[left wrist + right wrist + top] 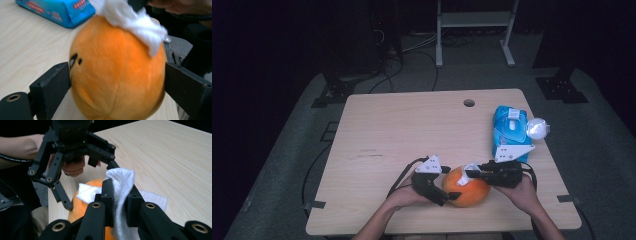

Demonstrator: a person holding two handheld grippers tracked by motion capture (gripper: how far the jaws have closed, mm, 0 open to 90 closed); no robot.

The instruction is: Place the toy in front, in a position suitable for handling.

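Orange plush toy [467, 187] at table's [402, 125] near edge, landmark. Left gripper [447, 192] at toy's left, jaws spread wide, clamping toy's sides. Right gripper [469, 173] over toy's top, jaws pinching white wipe [121, 195] draped on toy. Blue wipe pack [510, 131] beyond toy, far right; contents hidden.

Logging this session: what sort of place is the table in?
Probably a lab or recording room, not a home: a bare wooden table on grey carpet, cables trailing over the floor, and a metal stand against the dark surroundings.
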